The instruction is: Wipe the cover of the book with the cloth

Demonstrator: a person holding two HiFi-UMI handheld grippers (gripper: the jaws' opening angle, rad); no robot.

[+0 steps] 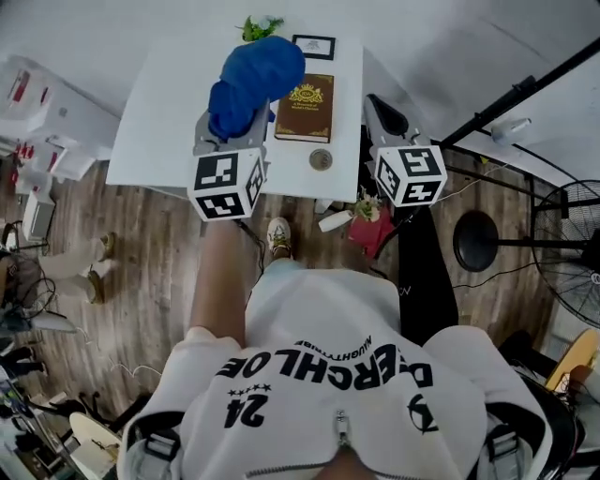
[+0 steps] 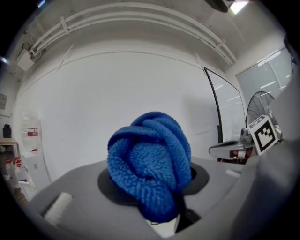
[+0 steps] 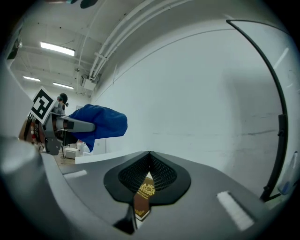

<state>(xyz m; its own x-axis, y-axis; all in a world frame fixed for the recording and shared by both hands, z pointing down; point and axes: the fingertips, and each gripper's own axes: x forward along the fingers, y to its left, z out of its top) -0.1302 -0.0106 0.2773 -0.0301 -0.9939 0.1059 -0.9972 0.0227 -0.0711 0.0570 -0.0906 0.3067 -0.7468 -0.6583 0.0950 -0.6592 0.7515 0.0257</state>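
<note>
Nearest the head camera is the person's white sweatshirt with black lettering, above a brown wood-plank floor. Both arms reach forward from it to the grippers with their marker cubes.

The left gripper has its jaws clamped on a bunched blue terry cloth. In the left gripper view the cloth fills the gap between the jaws as a rounded, folded wad, with a plain white wall behind it.

The right gripper sits at the right edge of the white rectangular counter. Its jaws are together at their tips and grip nothing. The right gripper view shows a sliver of the book through the narrow slit below the tips.

The brown hardcover book with a gold crest lies flat on the counter between the two grippers, cover up. From the head view the cloth overlaps the book's far left corner, though I cannot tell whether the two touch. The right gripper is beside the book and apart from it.

A small round grey disc lies on the counter just in front of the book. Beyond the book are a black-framed white card and a small green plant, at the counter's far edge.
</note>
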